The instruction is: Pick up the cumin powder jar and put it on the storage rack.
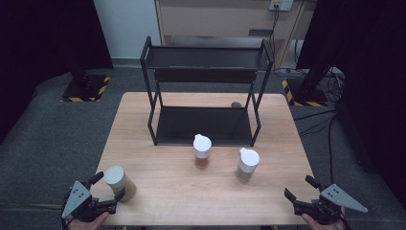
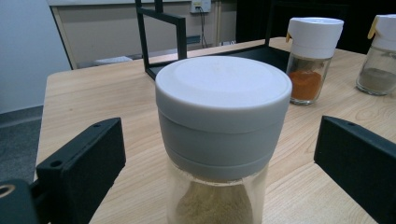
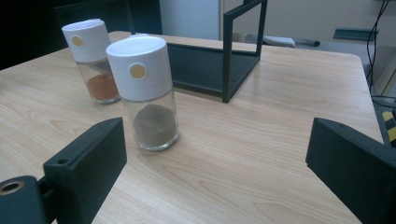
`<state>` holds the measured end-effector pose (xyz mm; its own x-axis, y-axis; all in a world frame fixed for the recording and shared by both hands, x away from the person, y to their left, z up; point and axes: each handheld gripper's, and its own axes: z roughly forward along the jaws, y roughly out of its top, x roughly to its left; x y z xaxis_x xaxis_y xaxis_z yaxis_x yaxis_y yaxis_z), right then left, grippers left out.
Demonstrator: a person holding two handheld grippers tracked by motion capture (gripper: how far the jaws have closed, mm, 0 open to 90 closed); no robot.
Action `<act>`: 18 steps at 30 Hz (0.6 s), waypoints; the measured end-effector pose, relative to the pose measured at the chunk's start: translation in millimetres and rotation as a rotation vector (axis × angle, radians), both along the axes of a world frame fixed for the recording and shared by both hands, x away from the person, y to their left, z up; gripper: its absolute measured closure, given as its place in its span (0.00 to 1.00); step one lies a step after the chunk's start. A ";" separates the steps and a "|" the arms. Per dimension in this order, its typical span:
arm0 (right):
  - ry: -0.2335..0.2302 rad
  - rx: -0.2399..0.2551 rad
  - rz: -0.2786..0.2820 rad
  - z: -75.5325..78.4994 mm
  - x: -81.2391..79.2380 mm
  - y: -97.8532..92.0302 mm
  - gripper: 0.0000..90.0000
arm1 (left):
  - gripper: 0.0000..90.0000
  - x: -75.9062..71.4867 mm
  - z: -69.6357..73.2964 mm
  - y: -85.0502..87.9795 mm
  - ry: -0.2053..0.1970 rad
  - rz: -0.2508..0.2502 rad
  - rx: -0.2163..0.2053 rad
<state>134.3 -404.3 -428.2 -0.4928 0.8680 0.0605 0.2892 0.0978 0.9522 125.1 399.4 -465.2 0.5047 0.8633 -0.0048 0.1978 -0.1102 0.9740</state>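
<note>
We are bracketing the jar [image 2: 223,140] with the left tongs [image 1: 106,187], spread apart; centring them below its lid seems wise. Right tongs [image 1: 297,188] are gaping, empty.

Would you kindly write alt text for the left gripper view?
A grey-lidded spice jar stands between the open left hand-held gripper jaws, untouched. Behind it on the wooden table are two white-capped spice jars and a black rack.

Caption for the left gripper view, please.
Open left gripper straddles a grey-lidded spice jar, jaws not touching it.
</note>
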 end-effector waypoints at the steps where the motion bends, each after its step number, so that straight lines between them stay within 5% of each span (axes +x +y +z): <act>1: -0.005 -0.004 -0.002 -0.2 -0.5 0.6 0.06 | 0.01 0.1 0.2 -0.2 0.001 0.000 0.001; 18: 0.008 0.029 -0.003 -1.8 -0.6 -3.9 0.06 | 0.01 1.9 2.4 -0.4 0.026 -0.006 0.007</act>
